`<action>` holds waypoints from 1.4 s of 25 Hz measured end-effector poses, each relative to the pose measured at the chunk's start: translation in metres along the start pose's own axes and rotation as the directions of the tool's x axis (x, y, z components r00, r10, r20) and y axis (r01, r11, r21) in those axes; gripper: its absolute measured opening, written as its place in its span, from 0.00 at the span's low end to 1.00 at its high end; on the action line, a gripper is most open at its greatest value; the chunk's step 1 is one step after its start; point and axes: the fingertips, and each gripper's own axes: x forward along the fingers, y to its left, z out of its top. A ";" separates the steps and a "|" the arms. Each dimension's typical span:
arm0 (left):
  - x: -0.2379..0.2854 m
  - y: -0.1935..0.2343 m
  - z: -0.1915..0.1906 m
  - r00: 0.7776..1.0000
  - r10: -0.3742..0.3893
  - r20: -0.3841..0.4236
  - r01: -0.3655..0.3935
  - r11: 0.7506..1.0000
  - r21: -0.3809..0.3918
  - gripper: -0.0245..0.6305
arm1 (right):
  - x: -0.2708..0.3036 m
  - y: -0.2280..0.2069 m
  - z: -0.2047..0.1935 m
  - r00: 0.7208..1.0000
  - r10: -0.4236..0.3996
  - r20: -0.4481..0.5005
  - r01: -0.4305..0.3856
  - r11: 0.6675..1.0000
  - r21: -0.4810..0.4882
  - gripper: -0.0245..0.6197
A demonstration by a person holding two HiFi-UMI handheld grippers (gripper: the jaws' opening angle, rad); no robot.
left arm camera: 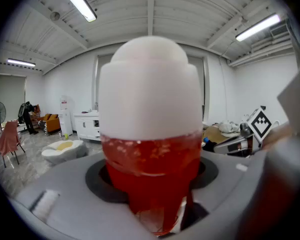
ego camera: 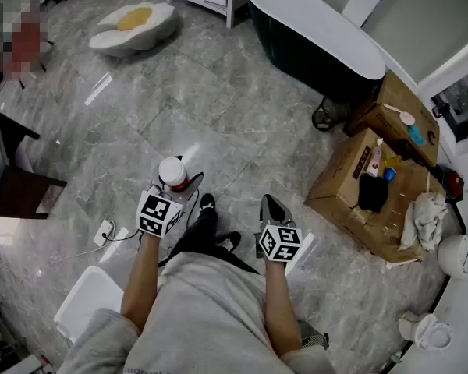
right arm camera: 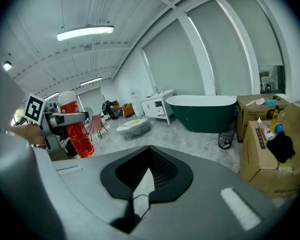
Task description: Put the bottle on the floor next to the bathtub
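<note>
Grey floor (ego camera: pixel 218 92) stretches wide — bottle (ego camera: pixel 173 173) to bathtub (ego camera: pixel 296 57).

Translucent plastic bottle (ego camera: pixel 172 174), glossy stone floor (ego camera: pixel 218 107)

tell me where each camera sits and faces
Head view: on the person's head, looking steeply down at floor, forearms, left gripper, right gripper.
Left gripper view: on the left gripper, facing the bottle its jaws clamp.
Right gripper view: on the right gripper, over shut jaws toward the bathtub.
Shared: head and right gripper views both show bathtub and bottle.
</note>
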 end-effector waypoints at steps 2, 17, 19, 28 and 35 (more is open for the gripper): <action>-0.005 0.002 -0.007 1.000 0.013 -0.004 -0.013 1.000 -0.010 0.55 | 0.000 0.005 -0.008 1.000 -0.007 -0.020 0.006 1.000 -0.012 0.04; 0.002 -0.044 -0.025 0.999 -0.034 -0.010 0.034 0.998 -0.059 0.55 | -0.014 -0.001 -0.017 1.000 -0.001 -0.009 0.001 1.000 0.002 0.04; 0.007 -0.050 -0.021 0.999 -0.042 -0.004 0.042 0.997 -0.061 0.55 | -0.017 -0.005 -0.014 1.000 -0.005 -0.002 0.005 1.000 0.005 0.04; 0.025 -0.061 -0.014 0.996 -0.086 0.015 0.087 0.994 -0.068 0.55 | -0.016 -0.029 -0.015 0.999 -0.044 0.007 0.044 0.997 0.059 0.04; 0.070 -0.053 0.000 0.993 -0.117 0.019 0.118 0.991 -0.070 0.55 | 0.002 -0.050 -0.001 0.999 -0.053 -0.008 0.053 0.997 0.051 0.04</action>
